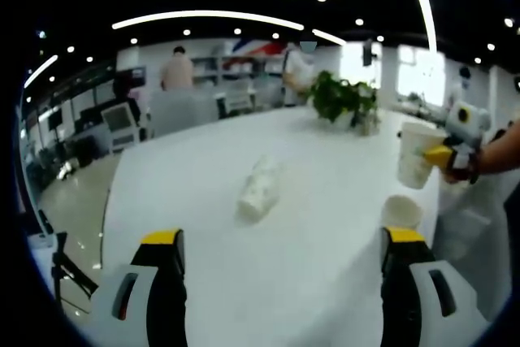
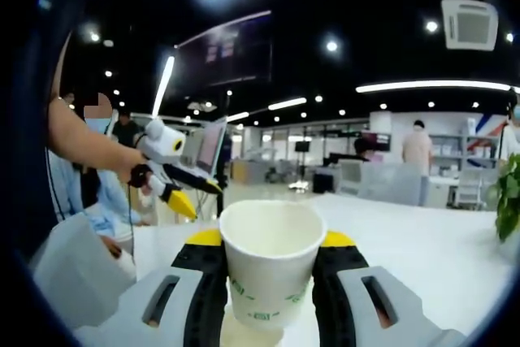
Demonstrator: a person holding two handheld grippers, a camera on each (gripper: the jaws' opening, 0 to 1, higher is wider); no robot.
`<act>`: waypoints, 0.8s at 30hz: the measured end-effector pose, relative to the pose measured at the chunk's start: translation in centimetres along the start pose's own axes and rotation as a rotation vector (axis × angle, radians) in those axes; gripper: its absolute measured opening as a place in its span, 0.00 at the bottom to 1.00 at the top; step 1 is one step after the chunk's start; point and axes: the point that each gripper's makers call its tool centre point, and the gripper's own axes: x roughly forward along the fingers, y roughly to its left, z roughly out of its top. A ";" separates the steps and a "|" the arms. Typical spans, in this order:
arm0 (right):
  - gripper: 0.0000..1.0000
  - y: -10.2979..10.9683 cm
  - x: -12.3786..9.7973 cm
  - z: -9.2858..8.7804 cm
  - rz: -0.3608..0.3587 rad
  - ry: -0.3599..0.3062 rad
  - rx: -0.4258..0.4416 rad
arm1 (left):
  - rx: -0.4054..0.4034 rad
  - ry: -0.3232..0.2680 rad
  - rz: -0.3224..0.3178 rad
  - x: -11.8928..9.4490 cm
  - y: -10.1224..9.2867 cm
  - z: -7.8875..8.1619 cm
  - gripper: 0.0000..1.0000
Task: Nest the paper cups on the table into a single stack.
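**One Cup Aloft, Two Waiting on the White Table**

A long white table (image 1: 211, 201) carries a paper cup lying on its side (image 1: 260, 188) mid-surface and an upright cup (image 1: 401, 210) near the right edge. The right gripper (image 2: 272, 282) is clenched on a raised cup (image 2: 270, 270), held upright above the table. The left gripper (image 1: 280, 282) hangs released, jaws wide and empty. The raised cup should probably descend straight and centred into the upright one. Whether either resting cup already holds others is hard to make out; a potted plant (image 1: 341, 99) stands beyond.
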 end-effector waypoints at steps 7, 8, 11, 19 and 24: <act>0.37 0.1 0.0 -0.9 -0.002 0.009 0.004 | 0.000 0.003 0.001 0.0 0.1 -0.1 0.99; 0.37 0.2 0.0 -0.9 -0.002 0.010 0.005 | 0.001 0.002 0.001 0.0 0.1 -0.1 0.99; 0.37 0.3 0.0 -1.1 -0.001 0.012 0.003 | 0.000 0.002 0.002 -0.1 0.2 0.0 0.99; 0.37 0.2 0.0 -1.5 -0.009 0.013 0.006 | -0.001 0.004 0.000 0.0 0.1 -0.1 0.99; 0.37 0.7 0.2 -2.0 -0.004 0.016 0.013 | -0.004 0.004 -0.001 0.1 0.0 -0.2 0.99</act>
